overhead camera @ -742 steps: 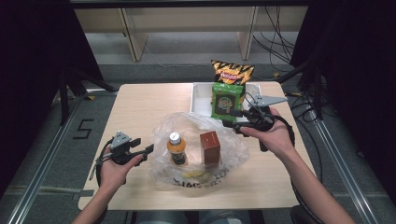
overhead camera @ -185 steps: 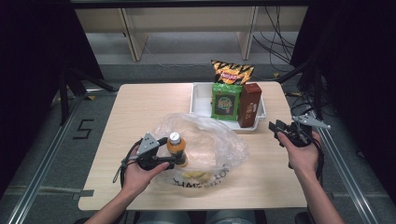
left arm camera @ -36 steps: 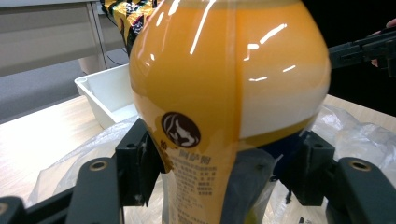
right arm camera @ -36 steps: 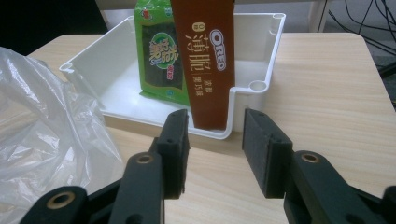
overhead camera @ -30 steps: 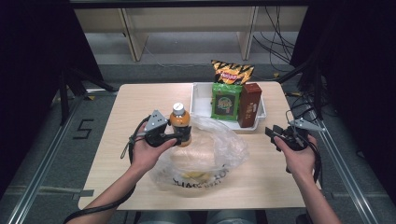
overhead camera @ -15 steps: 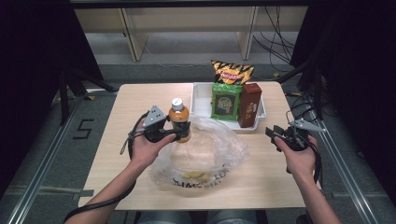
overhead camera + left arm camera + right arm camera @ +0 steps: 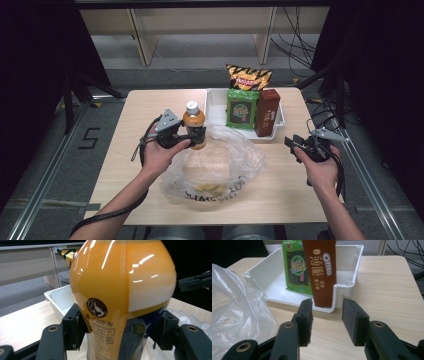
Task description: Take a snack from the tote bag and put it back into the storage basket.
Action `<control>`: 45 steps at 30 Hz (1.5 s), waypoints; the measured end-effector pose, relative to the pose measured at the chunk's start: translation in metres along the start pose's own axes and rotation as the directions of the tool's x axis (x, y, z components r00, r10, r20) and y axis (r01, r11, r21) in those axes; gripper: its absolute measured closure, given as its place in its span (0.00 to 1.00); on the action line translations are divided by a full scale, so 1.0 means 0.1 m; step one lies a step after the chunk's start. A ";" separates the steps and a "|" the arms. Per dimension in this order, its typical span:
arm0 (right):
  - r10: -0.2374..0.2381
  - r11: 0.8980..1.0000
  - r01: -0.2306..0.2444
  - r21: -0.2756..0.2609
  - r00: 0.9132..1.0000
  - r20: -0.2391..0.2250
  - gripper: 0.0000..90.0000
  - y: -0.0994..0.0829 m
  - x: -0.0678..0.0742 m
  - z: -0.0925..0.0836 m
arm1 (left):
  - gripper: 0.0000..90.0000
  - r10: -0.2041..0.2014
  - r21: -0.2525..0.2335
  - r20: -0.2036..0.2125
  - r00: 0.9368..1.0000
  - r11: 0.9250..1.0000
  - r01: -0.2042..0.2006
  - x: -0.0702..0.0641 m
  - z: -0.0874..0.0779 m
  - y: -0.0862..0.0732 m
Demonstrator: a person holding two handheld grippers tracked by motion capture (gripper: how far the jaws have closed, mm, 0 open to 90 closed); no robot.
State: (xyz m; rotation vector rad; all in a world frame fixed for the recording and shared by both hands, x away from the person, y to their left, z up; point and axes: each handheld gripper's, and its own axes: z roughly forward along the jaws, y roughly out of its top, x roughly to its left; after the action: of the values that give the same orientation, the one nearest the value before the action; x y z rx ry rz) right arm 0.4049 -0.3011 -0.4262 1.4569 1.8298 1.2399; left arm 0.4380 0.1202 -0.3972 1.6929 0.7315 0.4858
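Low in the centre of the high view I see the plastic bag (image 7: pixel 212 167) lying crumpled, and just above it my left gripper (image 7: pixel 197 136) clamps the orange bottle (image 7: pixel 194 121) upright. At right my right gripper (image 7: pixel 291 145) hangs empty with its jaws half apart; beyond, at upper centre, the white tray (image 7: pixel 216 102) holds the green packet (image 7: pixel 241 109) and brown box (image 7: pixel 267 112)

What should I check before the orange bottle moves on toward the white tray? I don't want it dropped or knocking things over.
1. Left gripper clamped on the orange plastic drink bottle: ok.
2. Bottle upright, white cap on: ok.
3. Bottle clear of the crinkled clear plastic bag: ok.
4. Free floor in the white plastic tray, left of the green snack packet and brown Oreo box: ok.
5. Right gripper open, off to the side: ok.
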 end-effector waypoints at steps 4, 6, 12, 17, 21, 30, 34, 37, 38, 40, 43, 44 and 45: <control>0.004 1.000 -0.004 0.004 1.000 -0.005 0.67 0.00 0.01 -0.01 | 0.41 -0.002 -0.007 0.004 1.000 1.000 0.002 -0.01 0.02 0.03; 0.029 0.999 -0.029 0.015 1.000 -0.004 0.67 -0.01 0.02 -0.01 | 0.41 -0.005 -0.016 0.012 1.000 1.000 0.006 -0.01 0.03 0.05; 0.001 1.000 -0.001 0.009 1.000 -0.005 0.67 -0.01 -0.01 -0.01 | 0.41 -0.003 -0.020 0.017 1.000 1.000 0.003 -0.04 0.04 0.10; -0.012 1.000 0.012 0.002 1.000 -0.003 0.67 -0.02 -0.02 0.00 | 0.41 0.000 -0.031 0.028 1.000 1.000 0.001 -0.06 0.07 0.13; -0.009 1.000 0.009 0.004 1.000 -0.006 0.67 -0.02 -0.02 0.00 | 0.41 0.004 -0.026 0.029 1.000 1.000 -0.003 -0.07 0.08 0.15; -0.008 1.000 0.008 0.020 1.000 0.006 0.67 -0.02 -0.01 -0.01 | 0.41 0.014 -0.051 0.033 0.999 0.999 -0.013 -0.09 0.04 0.28; -0.008 1.000 0.008 0.011 1.000 0.009 0.67 -0.02 -0.01 0.00 | 0.41 0.010 -0.061 0.030 1.000 0.998 -0.008 -0.08 0.06 0.35; 0.014 1.000 -0.014 0.012 1.000 0.001 0.67 -0.03 0.00 0.00 | 0.41 0.018 -0.065 0.028 0.999 0.998 -0.016 -0.06 0.07 0.39; 0.013 1.000 -0.013 0.012 1.000 0.004 0.67 -0.03 0.00 0.00 | 0.41 0.019 -0.066 0.025 1.000 0.998 -0.017 -0.06 0.08 0.40; -0.016 1.000 0.016 0.003 1.000 -0.001 0.67 -0.03 -0.03 0.01 | 0.41 0.020 -0.068 0.024 1.000 0.998 -0.019 -0.06 0.10 0.42; 0.013 1.000 -0.014 0.018 1.000 0.012 0.67 -0.03 0.00 -0.01 | 0.41 0.024 -0.070 0.023 0.999 0.997 -0.023 -0.05 0.13 0.44; 0.033 0.999 -0.034 0.023 0.999 0.012 0.67 -0.03 0.01 -0.02 | 0.41 0.025 -0.070 0.023 0.999 0.997 -0.023 -0.05 0.14 0.44; 0.015 1.000 -0.015 0.019 1.000 0.011 0.67 -0.03 0.00 -0.01 | 0.41 0.022 -0.070 0.021 1.000 0.997 -0.020 -0.05 0.15 0.44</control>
State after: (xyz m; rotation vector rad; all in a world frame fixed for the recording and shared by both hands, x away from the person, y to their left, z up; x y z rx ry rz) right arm 0.4024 -0.3015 -0.4282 1.4869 1.8310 1.2223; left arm 0.4536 0.1005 -0.3575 1.6397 0.6741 0.5011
